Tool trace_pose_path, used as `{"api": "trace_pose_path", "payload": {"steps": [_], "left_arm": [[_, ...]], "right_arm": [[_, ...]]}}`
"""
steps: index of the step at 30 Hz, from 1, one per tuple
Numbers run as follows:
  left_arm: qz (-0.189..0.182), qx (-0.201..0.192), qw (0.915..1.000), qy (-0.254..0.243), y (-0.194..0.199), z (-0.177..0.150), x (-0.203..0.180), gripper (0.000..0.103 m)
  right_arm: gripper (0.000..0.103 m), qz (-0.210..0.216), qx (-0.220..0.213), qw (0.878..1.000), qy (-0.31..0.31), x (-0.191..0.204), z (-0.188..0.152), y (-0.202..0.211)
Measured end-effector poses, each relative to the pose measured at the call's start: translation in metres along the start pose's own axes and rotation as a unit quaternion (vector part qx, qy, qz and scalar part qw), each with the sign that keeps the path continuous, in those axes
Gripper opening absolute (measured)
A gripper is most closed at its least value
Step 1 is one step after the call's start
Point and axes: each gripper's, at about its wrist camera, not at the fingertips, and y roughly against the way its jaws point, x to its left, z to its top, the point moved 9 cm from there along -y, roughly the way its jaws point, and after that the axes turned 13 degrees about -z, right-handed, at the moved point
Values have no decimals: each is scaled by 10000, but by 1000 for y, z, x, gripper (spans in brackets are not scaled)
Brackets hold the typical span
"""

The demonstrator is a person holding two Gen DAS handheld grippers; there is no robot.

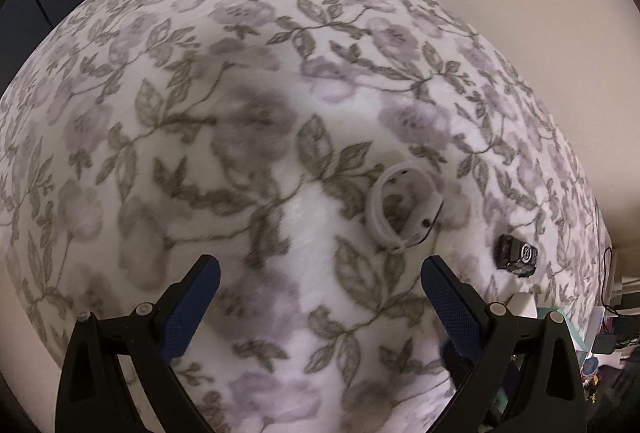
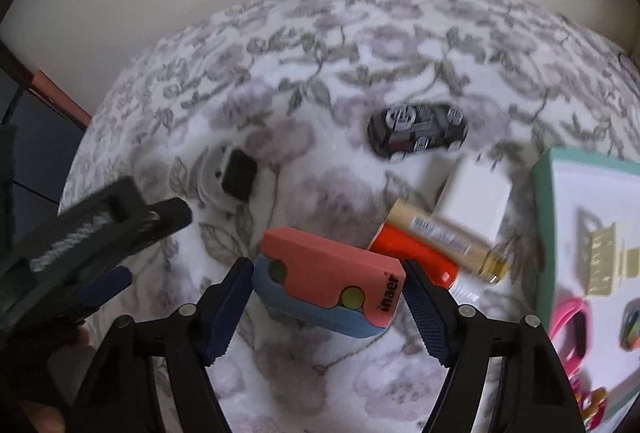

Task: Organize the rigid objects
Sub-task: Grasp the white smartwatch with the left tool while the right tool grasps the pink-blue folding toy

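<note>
My right gripper is shut on a pink and blue box marked "inaer", held just above the floral blanket. My left gripper is open and empty over the blanket; it also shows at the left of the right wrist view. A white smartwatch lies just ahead and right of the left gripper; it also shows in the right wrist view. A black toy car lies further back, also seen in the left wrist view.
A white charger block, a beige tube and an orange tube lie right of the held box. A teal-rimmed white box with pink bands and gold pieces stands at the right. A pale wall runs behind the bed.
</note>
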Motion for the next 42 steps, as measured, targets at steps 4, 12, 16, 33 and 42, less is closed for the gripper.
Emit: {"api": "trace_pose_path", "payload": {"steps": [4,12,16,33,42], "left_arm": [[-16,-75,9999,-142,-3,2,-8,100],[73,-136,9985,-523,-22,10,-23,100],[180,-166,9975,-659,-29,13,-25,93],[89,-186,9942,-1054,-33,14,-47,51],[2,-188,9965,-816,-14,7,-51,51]], "right_arm": [[78,11,-142,9999,-59,-12,13,8],[78,-48,-171,9998,-45,-33,26,0],[78,-49,-158,9998,-66,-39,30,-5],[77,-59,-60,9999,-95,-43,28,-10],[77,-112,-110,9998,-124,-50,25,6]]}}
